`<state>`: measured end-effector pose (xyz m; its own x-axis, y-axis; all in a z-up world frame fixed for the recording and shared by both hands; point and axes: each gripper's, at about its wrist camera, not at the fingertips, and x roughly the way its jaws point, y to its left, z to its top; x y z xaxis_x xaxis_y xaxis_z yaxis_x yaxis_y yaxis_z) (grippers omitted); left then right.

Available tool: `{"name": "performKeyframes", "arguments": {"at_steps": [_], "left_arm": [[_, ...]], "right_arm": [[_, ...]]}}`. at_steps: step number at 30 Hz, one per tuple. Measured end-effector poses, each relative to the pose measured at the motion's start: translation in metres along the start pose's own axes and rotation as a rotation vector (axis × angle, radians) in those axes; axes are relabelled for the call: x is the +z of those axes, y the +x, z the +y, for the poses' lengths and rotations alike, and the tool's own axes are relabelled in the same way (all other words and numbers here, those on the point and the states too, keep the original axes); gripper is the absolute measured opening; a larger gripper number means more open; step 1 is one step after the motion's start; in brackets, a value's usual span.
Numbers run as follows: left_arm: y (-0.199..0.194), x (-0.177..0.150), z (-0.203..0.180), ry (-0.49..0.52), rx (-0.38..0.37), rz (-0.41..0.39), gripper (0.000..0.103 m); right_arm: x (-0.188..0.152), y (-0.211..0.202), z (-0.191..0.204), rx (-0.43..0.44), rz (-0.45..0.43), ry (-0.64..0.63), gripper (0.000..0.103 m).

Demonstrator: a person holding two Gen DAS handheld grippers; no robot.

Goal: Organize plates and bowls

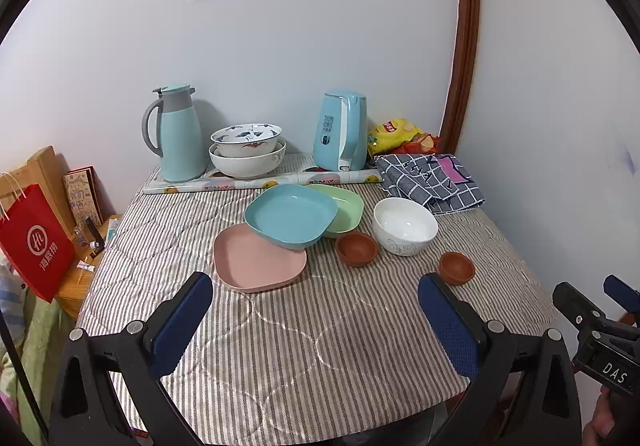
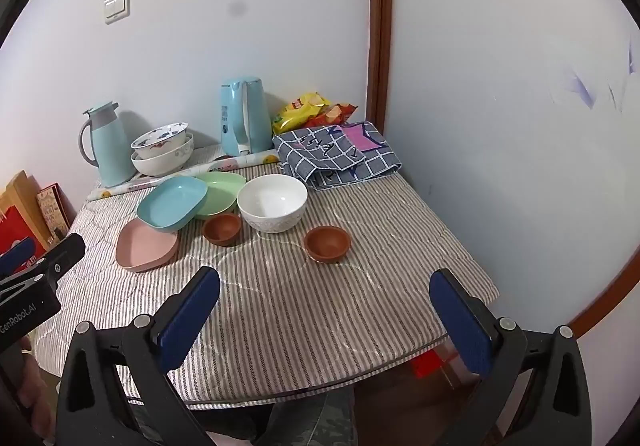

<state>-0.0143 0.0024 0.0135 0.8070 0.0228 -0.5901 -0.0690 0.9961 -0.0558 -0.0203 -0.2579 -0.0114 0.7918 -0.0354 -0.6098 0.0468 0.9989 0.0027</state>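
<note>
Plates (image 1: pixel 291 220) untouched — both grippers (image 1: pixel 316 310) (image 2: pixel 325 306) wide, empty

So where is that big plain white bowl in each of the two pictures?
Left wrist view: the white bowl sits right of centre, right of the blue plate.
Right wrist view: the white bowl sits left of centre, mid-height.
Shared landmark: the checked cloth lies just behind it in both.

We hold the left gripper (image 1: pixel 316 302) and the right gripper (image 2: pixel 324 298) side by side at about the same height, both pointing forward, each with its two blue padded fingers (image 1: pixel 182 320) spread wide apart and gripping nothing between them.
</note>
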Motion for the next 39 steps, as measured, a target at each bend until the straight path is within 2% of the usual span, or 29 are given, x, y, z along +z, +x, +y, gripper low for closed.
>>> {"name": "performKeyframes", "arguments": {"at_steps": [39], "left_arm": [[-0.0010,-0.0057,0.0036,-0.004,0.011,-0.003,0.103]], "right_arm": [[-0.0037,-0.0044,0.0095,0.016,0.000,-0.008,0.103]]}}
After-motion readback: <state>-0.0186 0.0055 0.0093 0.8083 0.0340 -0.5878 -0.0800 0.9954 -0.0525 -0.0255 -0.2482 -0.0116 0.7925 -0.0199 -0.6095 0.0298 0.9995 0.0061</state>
